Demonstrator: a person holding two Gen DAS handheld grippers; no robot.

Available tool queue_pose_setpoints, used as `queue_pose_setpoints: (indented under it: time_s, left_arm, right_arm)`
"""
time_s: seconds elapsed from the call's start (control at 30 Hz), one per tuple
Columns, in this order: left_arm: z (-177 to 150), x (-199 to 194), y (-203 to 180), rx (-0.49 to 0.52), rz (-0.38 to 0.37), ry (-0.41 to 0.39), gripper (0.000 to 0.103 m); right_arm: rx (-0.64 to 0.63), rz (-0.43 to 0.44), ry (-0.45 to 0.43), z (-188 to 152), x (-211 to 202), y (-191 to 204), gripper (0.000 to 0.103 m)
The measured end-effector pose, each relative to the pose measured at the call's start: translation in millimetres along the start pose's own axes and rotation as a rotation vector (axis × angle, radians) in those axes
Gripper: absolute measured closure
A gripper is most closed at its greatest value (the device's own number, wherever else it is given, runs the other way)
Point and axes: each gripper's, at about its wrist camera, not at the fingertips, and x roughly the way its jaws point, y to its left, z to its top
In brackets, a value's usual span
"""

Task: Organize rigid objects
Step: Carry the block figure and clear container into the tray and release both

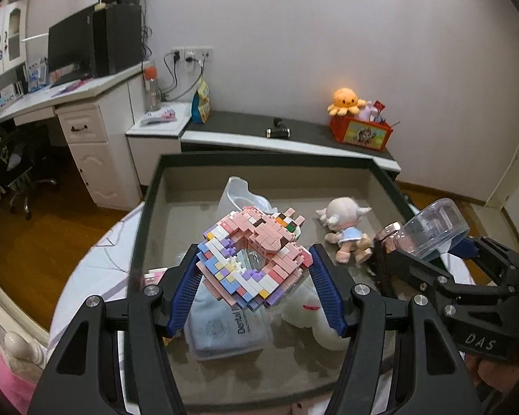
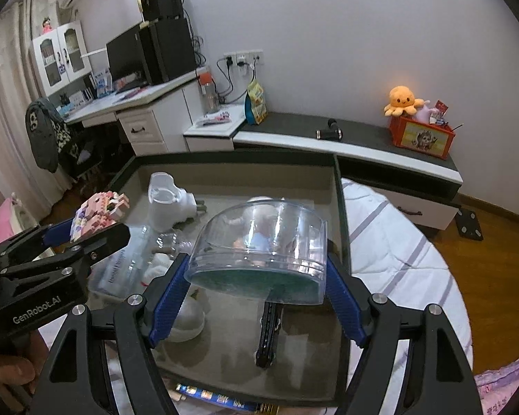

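Surface: we see a dark-rimmed grey felt tray [image 1: 145, 207] on a striped white quilt [image 2: 398, 242].
Room: white desk [image 1: 86, 93], wood floor [image 1: 34, 242].
Left gripper [image 1: 256, 263]: jaws clamp a pastel toy-brick model [image 1: 252, 256].
Right gripper [image 2: 256, 273]: jaws clamp a clear plastic dome case [image 2: 259, 245].

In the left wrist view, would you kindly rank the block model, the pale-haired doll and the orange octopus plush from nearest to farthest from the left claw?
1. Block model, gripped in the left claw.
2. Pale-haired doll, lying in the tray, right.
3. Orange octopus plush, on the red box by the far wall.
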Motion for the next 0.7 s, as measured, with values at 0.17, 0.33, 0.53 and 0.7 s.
queue_pose_setpoints:
  time_s: [0.17,0.33,0.53,0.7]
  left_arm:
    - [-3,22,1,0.007,0.036,0.057,0.039]
    - [-8,5,8,-0.011,0.065,0.008,0.006]
    - [-15,-35,23,-0.055,0.08,-0.061,0.001]
    - [-24,-71,37,-0.096,0.096,-0.106,0.001]
  right_arm:
    - [-0.013,-0.025,0.024,-4,14,-1,0.025]
    - [-0.032,-0.023,0.034,-5,12,2,0.019]
    - [-0.004,-0.017,0.014,-10,2,6,0.0]
    - [0.031,-0.002,-0.046,-12,-23,9,0.0]
